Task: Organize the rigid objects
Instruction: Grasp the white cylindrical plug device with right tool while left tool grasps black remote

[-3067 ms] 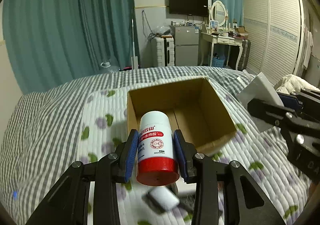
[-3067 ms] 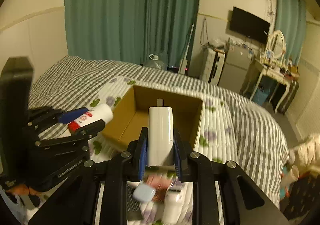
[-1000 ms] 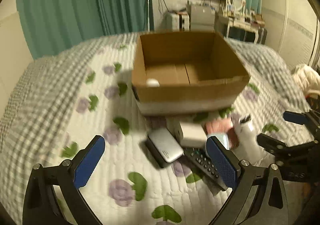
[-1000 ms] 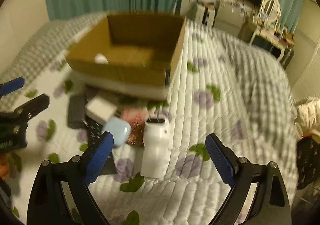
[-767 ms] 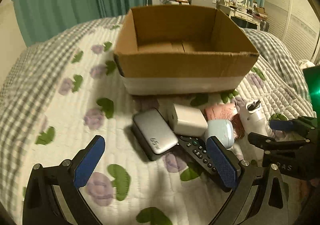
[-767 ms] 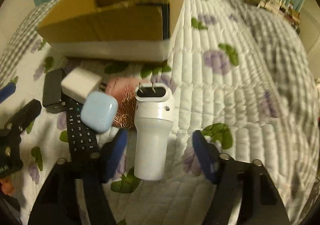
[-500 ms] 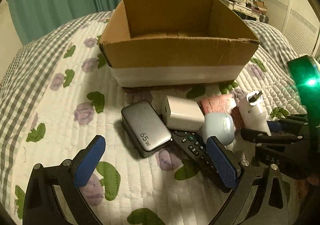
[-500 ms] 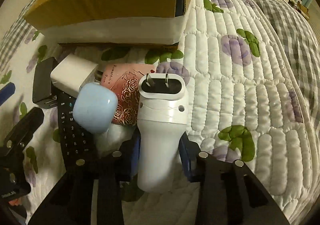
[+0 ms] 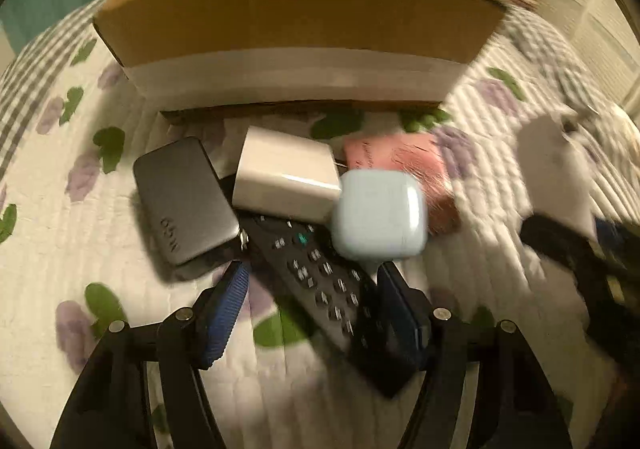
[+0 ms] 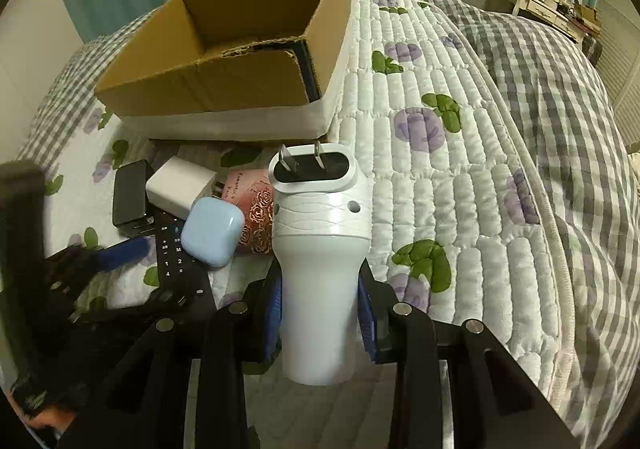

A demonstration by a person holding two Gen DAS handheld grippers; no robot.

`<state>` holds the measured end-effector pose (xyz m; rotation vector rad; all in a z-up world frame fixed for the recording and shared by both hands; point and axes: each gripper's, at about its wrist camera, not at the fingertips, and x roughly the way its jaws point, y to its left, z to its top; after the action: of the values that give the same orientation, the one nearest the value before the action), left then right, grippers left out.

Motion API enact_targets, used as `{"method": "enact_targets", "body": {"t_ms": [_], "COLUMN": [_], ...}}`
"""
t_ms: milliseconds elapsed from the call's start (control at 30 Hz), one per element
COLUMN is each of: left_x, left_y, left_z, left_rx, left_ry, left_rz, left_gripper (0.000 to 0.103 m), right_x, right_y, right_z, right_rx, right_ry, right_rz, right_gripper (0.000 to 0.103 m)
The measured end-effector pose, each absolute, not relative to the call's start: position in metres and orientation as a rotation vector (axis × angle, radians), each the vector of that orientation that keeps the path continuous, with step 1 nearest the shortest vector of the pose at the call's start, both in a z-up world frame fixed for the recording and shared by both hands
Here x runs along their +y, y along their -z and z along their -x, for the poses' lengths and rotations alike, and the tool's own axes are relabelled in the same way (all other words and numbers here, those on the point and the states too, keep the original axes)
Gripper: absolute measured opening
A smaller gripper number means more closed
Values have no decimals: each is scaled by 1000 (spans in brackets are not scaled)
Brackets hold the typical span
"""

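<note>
The right gripper (image 10: 320,313) is clenched on a white plug-in device (image 10: 320,249), held prongs-up, just in front of the box (image 10: 248,61). The left gripper (image 9: 312,309) has its jaws parted, straddling a black remote (image 9: 320,281) in front of the box. On the remote rest a blue case (image 9: 378,215) and white charger (image 9: 284,177); a grey charger (image 9: 184,197) lies beside them, all on the quilt (image 10: 460,169).

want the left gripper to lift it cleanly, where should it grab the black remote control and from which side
Probably the near end of the black remote control, straddled across its narrow width from above by the left gripper. It lies flat and slanted, and its far end is under the pale blue rounded case and white charger cube.
</note>
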<state>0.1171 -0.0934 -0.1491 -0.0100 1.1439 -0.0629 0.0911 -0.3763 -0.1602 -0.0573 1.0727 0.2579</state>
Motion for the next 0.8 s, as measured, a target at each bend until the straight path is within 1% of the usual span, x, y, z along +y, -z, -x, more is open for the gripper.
{"method": "enact_targets", "body": {"t_ms": [33, 100, 200, 267, 367, 600, 733, 800], "left_x": [-94, -95, -98, -93, -82, -69, -61, -58], "left_y": [152, 159, 157, 154, 149, 137, 126, 116], "left_z": [-121, -126, -124, -122, -116, -91, -75, -68], "left_rx": [1155, 1168, 1149, 1144, 1145, 1149, 1120, 1103], "left_ry": [62, 52, 48, 50, 83, 138, 148, 154], "left_rz": [19, 30, 7, 22, 49, 62, 56, 55], "left_gripper": [64, 61, 54, 43, 35, 27, 20, 20], "right_x": [-375, -375, -377, -377, -375, -372, -369, -367], "right_y": [163, 165, 167, 167, 166, 162, 152, 145], "right_z": [-93, -97, -97, -98, -98, -94, -85, -81], "right_rx": [1075, 1082, 1088, 1091, 1088, 1065, 1029, 1011], "right_ry": [-260, -261, -265, -265, -263, -255, -253, -255], "right_rz": [56, 49, 34, 34, 43, 62, 69, 69], "right_gripper": [32, 32, 32, 32, 32, 32, 32, 32]}}
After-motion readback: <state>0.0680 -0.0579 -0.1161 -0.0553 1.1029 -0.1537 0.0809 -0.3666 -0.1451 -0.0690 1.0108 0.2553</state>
